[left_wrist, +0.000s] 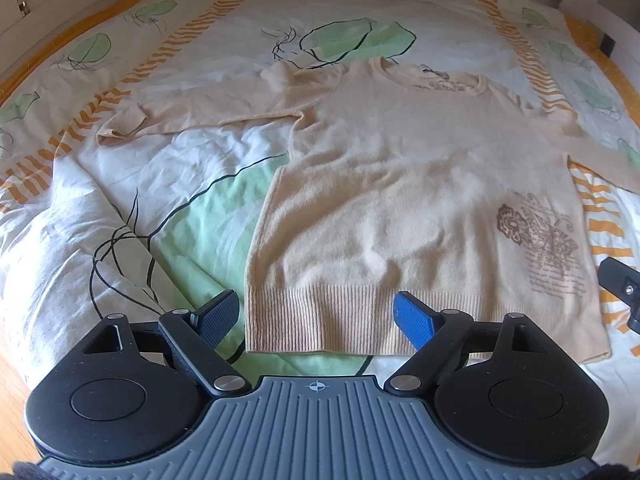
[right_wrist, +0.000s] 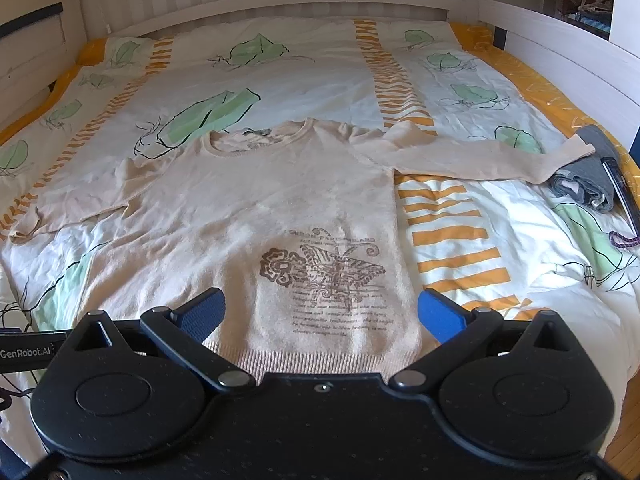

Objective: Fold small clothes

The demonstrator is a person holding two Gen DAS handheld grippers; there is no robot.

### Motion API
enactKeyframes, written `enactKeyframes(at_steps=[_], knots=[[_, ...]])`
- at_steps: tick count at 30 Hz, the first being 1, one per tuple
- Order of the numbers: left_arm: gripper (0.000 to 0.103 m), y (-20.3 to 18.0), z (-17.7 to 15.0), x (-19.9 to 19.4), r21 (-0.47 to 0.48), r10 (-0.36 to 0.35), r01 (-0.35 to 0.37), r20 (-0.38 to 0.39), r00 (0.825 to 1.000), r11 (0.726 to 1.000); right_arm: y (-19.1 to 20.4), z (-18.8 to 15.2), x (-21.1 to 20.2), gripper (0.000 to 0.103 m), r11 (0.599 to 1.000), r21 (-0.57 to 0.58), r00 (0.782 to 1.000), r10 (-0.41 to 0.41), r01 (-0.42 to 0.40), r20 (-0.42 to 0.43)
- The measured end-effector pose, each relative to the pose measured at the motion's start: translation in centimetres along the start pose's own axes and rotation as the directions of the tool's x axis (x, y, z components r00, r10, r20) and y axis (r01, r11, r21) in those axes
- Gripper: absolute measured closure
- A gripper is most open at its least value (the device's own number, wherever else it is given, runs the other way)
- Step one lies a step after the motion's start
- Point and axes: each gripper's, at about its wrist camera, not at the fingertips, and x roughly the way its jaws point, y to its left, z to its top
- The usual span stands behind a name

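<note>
A cream sweater [left_wrist: 400,184] lies flat on the bed [left_wrist: 168,184], sleeves spread, with the left claw [left_wrist: 316,316] and right claw [right_wrist: 322,312] both spread apart at its hem.

Left claw [left_wrist: 316,318] black linkages, blue textured pads, silver pivot screws, ribbed grey base, crosshair mark

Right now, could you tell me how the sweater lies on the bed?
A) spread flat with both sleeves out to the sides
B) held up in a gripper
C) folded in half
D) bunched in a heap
A: the sweater lies flat on the bed, print up, one sleeve stretched to each side, and both the left gripper and right gripper hover open at its hem.
</note>
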Motion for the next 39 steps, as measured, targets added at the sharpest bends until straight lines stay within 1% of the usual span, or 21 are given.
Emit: enactKeyframes(at_steps=[19, 25, 29, 31, 33, 35, 37, 39], knots=[[0.019, 0.2, 0.8, 1.2, -0.008, -0.006, 0.006, -0.040, 0.999, 1.000, 0.8, 0.4, 1.7, 0.001, 1.000, -0.016, 0.999, 0.015, -0.016, -0.045], [0.019, 0.2, 1.1, 1.7, -0.008, -0.009, 0.009, -0.052, 0.999, 1.000, 0.6, 0.4, 2.6, 0.001, 1.000, -0.003, 0.996, 0.027, -0.027, -0.081], [0.019, 0.1, 1.3, 2.1, -0.001, -0.017, 0.017, -0.050, 0.999, 1.000, 0.0, 0.5, 3.9, 0.001, 0.998, 0.038, 0.991, 0.060, -0.055, -0.123], [0.019, -0.1, 1.6, 2.5, 0.009, -0.031, 0.031, -0.048, 0.998, 0.999, -0.5, 0.5, 4.8, 0.001, 0.996, 0.067, 0.987, 0.067, -0.057, -0.149], [0.019, -0.1, 1.9, 2.8, 0.015, -0.043, 0.044, -0.037, 0.998, 0.999, -1.1, 0.5, 5.5, 0.001, 0.994, 0.092, 0.984, 0.066, -0.051, -0.165], [0.019, 0.2, 2.2, 3.2, 0.013, -0.052, 0.053, -0.009, 0.999, 0.999, -1.9, 0.6, 6.2, 0.001, 0.992, 0.123, 0.982, 0.060, -0.038, -0.181], [0.019, 0.9, 2.9, 3.6, -0.011, -0.067, 0.067, 0.028, 0.997, 0.998, -2.7, 0.7, 6.9, 0.001, 0.988, 0.152, 0.980, 0.059, -0.030, -0.192], [0.019, 2.2, 3.9, 4.4, -0.051, -0.093, 0.095, 0.047, 0.995, 0.994, -3.3, 0.9, 7.7, 0.001, 0.985, 0.171, 0.978, 0.054, -0.018, -0.203]])
